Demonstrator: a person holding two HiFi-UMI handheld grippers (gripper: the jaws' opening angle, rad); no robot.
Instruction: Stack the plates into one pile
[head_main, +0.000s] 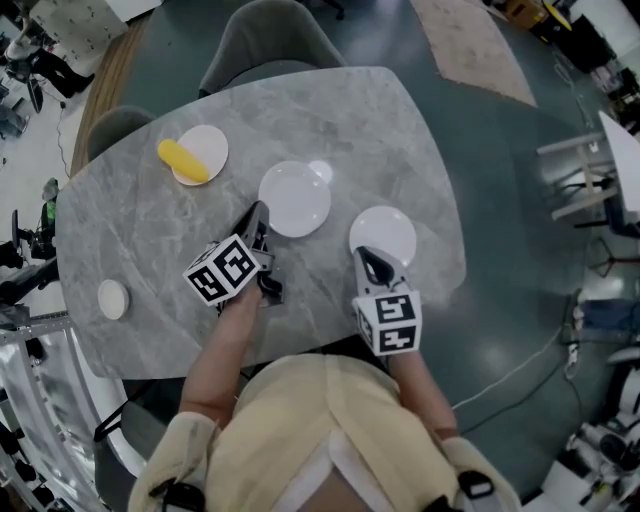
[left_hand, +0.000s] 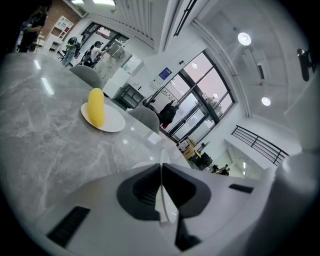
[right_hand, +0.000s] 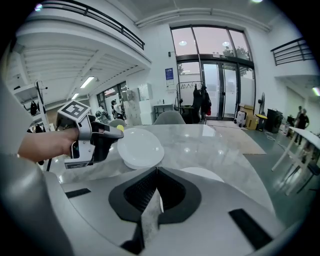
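Marble bench, head view: no pile is judged begun; the yellow-topped plate is left untouched. Left gripper view: the left claw is clamped on the middle plate, near the yellow-topped plate. Right gripper view: the right claw is clamped on another plate, farther off.

Nothing is legible: the small blue wall sign at twelve o'clock is unreadable, and the black-and-white square markers on the left hand-held gripper show only patterns.
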